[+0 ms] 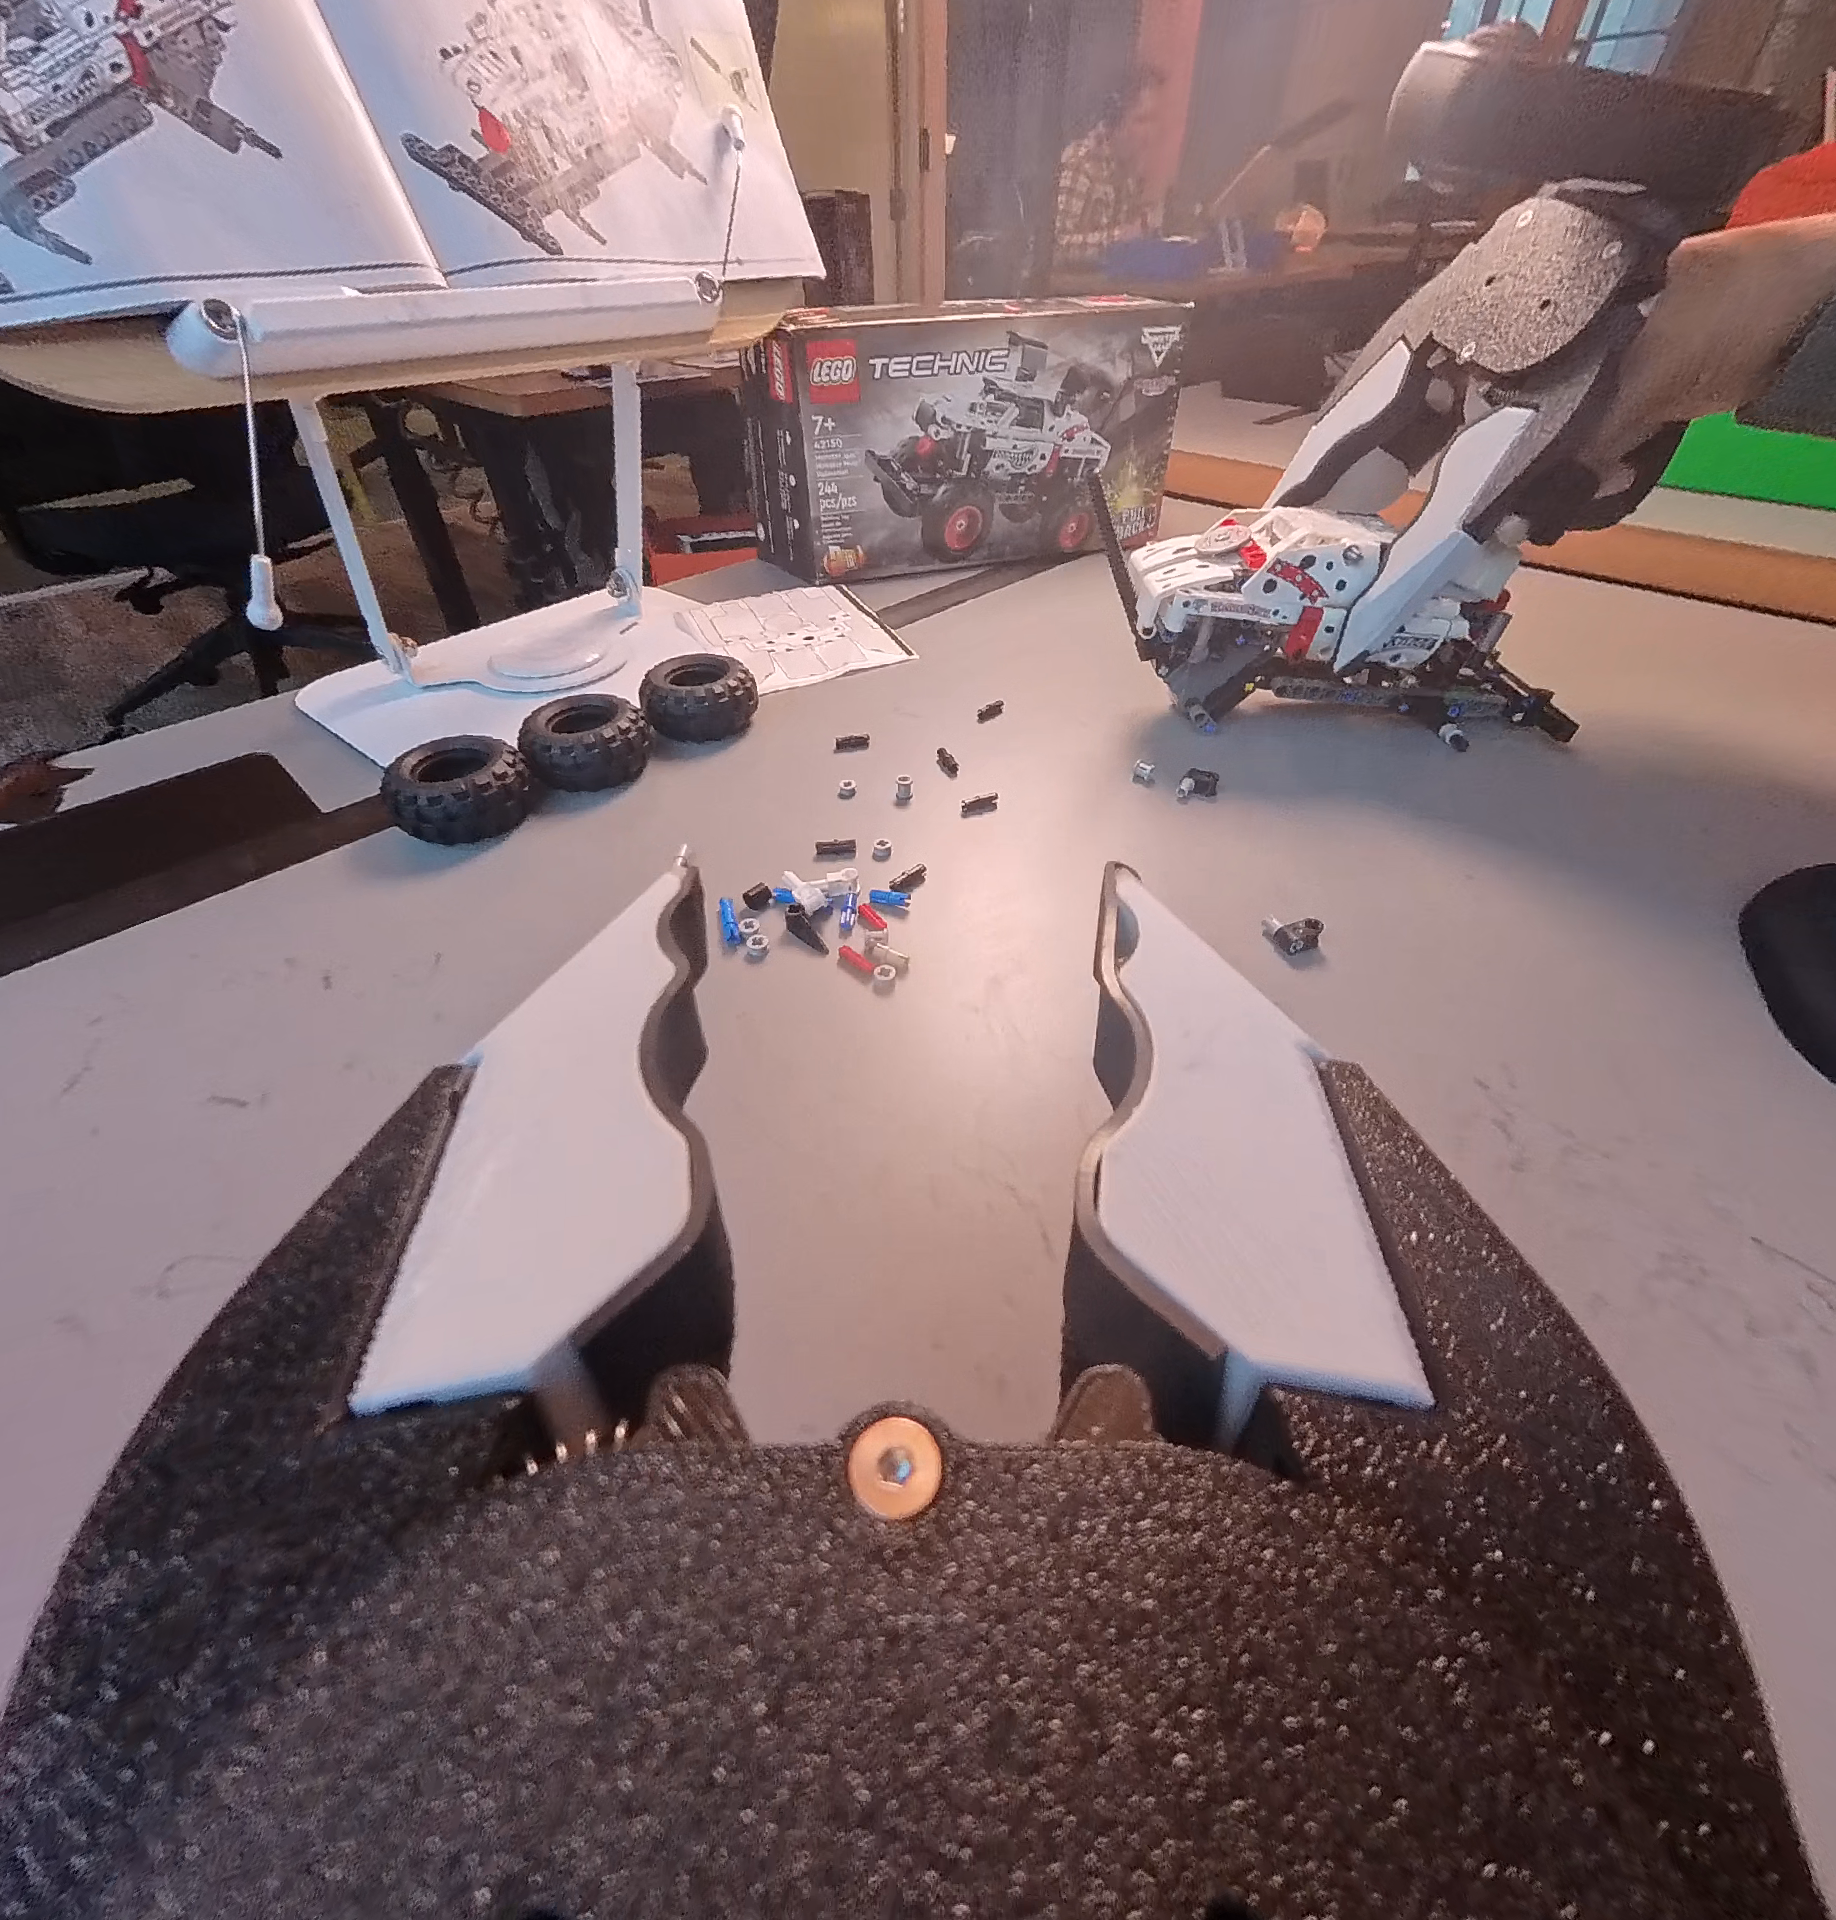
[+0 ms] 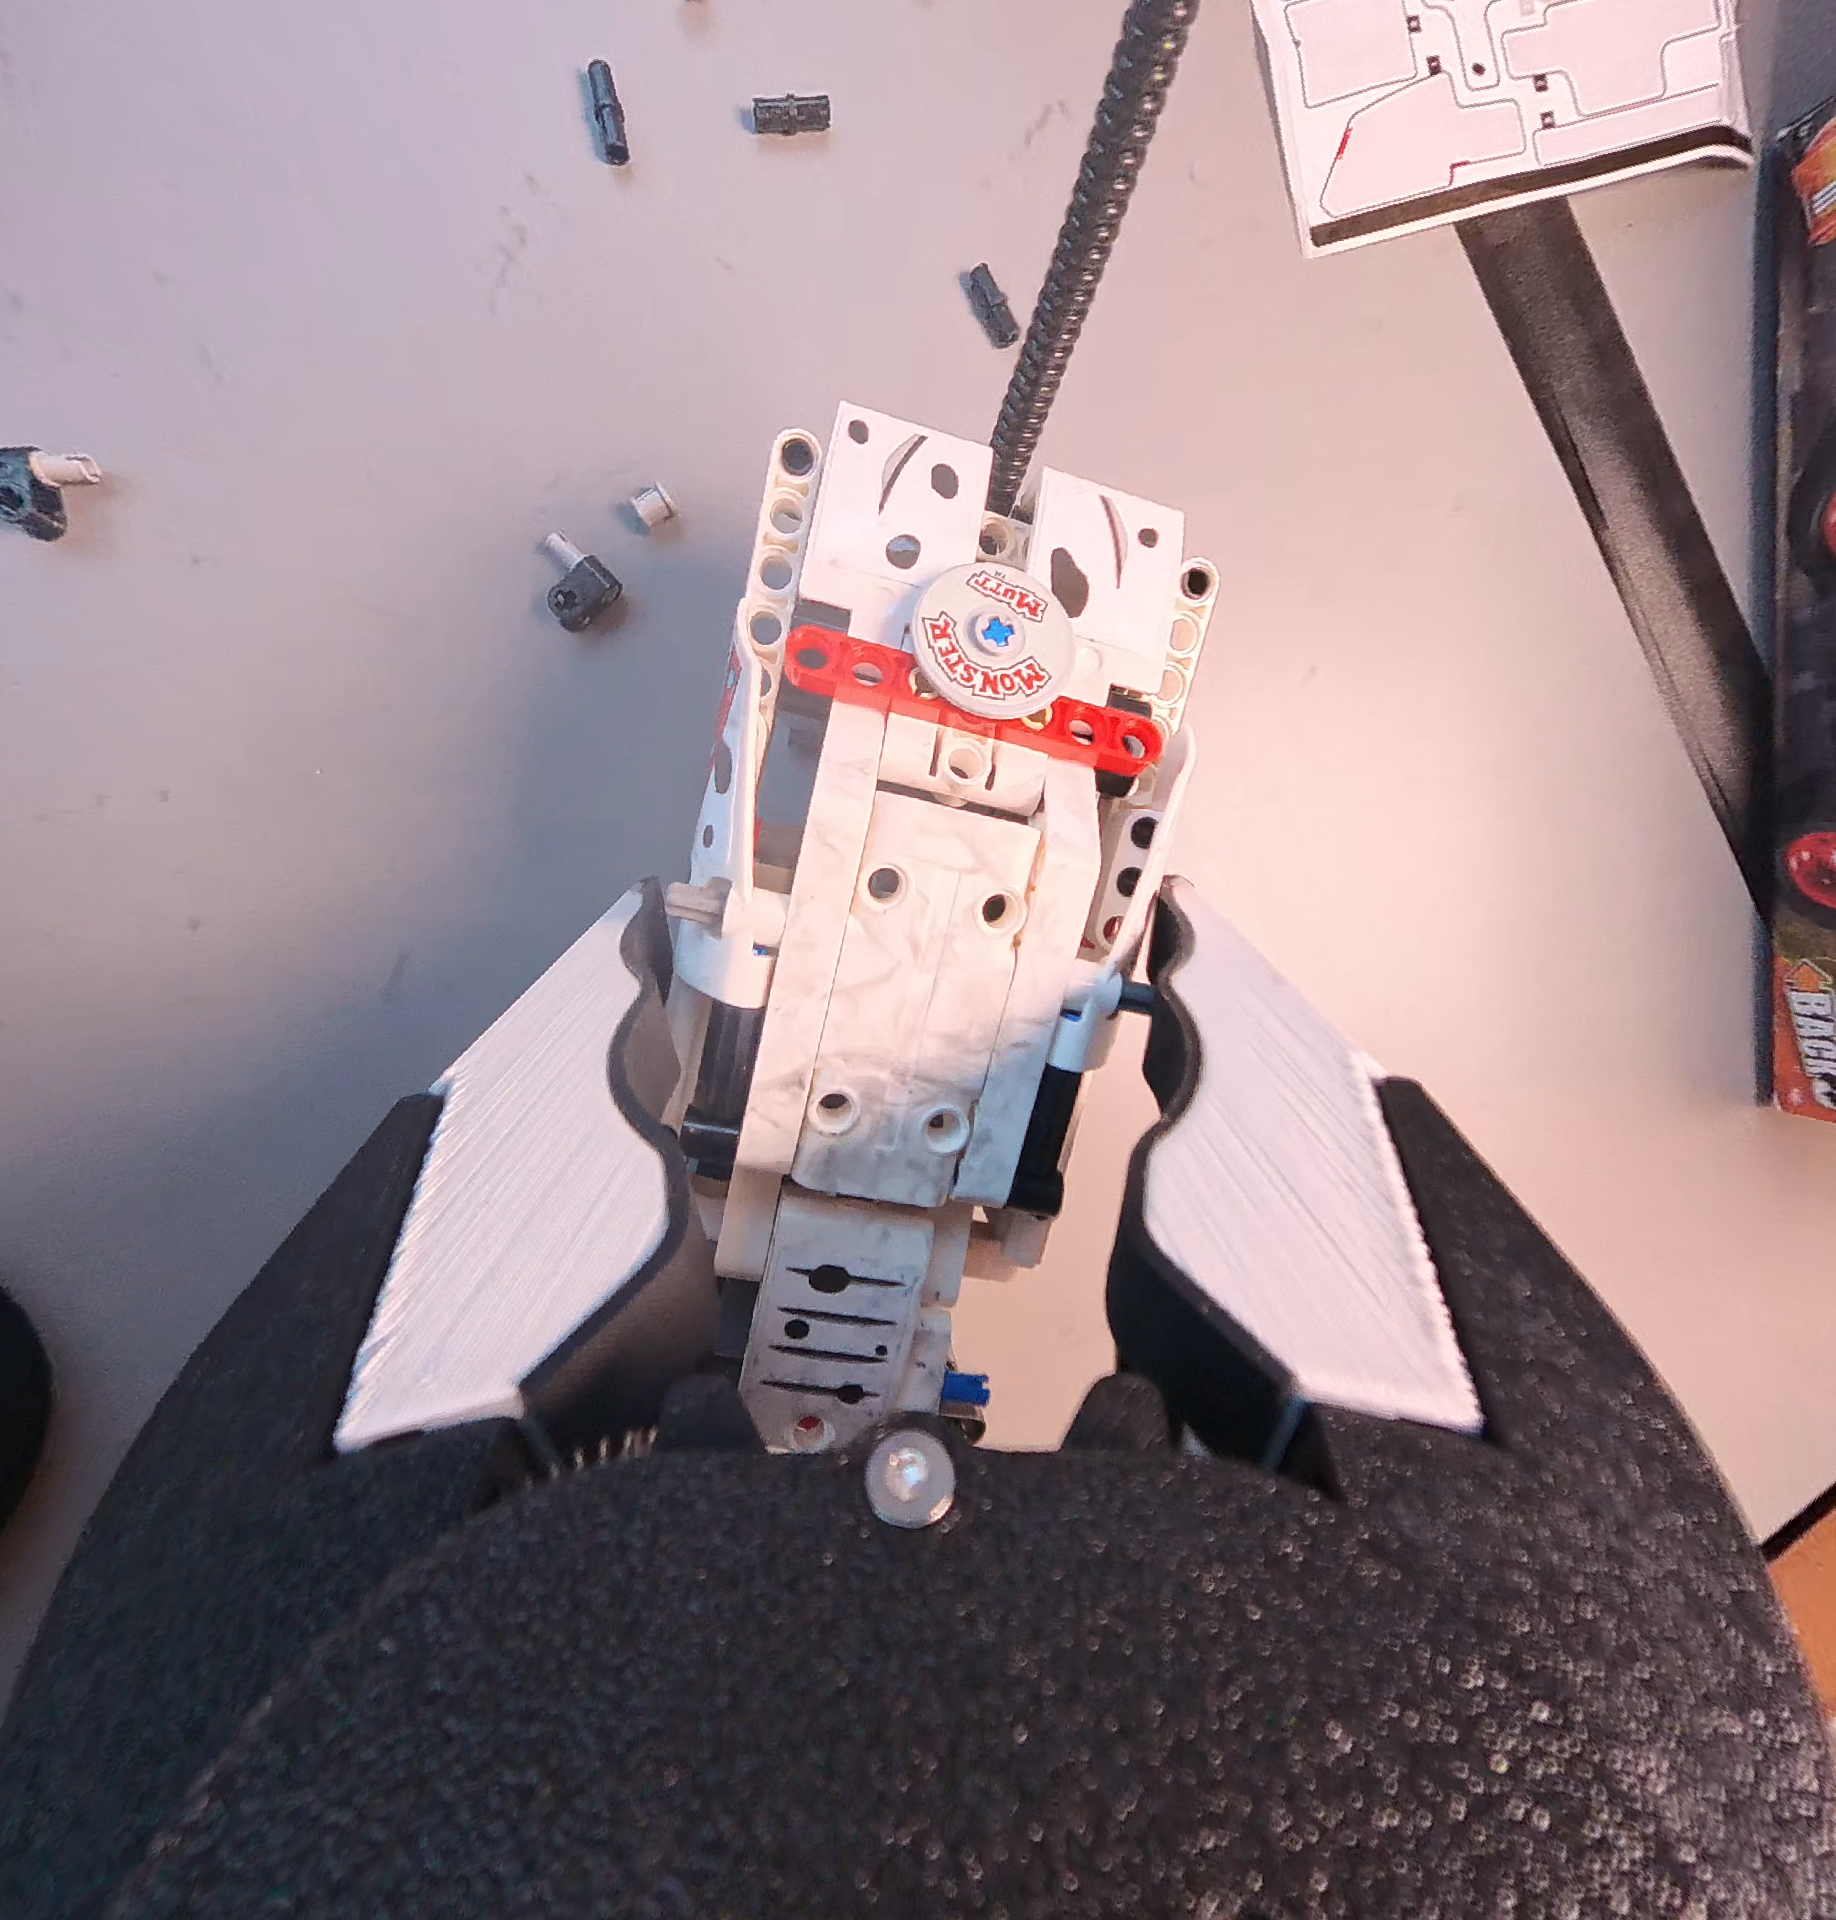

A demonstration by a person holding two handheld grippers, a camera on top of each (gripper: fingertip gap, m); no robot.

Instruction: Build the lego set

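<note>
The half-built truck body [image 2: 924,935] is seen resting on the grey desk [image 1: 997,1143], well to the right of the loose parts, and the right hand-held gripper [image 2: 909,925] is placed astride it from above. Its jaws are spread to either side of the white bodywork; the left finger appears to lie against the model's flank, while a gap is visible on the right where only a small black pin reaches toward the pad, so whether the model is actually clamped cannot be told. This straddling pose is judged to serve as a steadying hold, so that the body is kept from sliding when further pieces are pressed on. A black ribbed hose [image 2: 1085,208] is seen rising from the far end of the model, away from the jaws. The left hand-held gripper [image 1: 898,883] is held low over the desk with its jaws wide apart and nothing between them, aimed at a cluster of small pins and bushes [image 1: 826,914] lying just beyond its fingertips, presumably so that the next connector can be picked. Three black tyres [image 1: 571,758] are lined up to the left, beside the white stand [image 1: 446,665] on which the instruction booklet [image 1: 374,135] is propped for reading, and the set's box [image 1: 955,436] stands behind.
</note>
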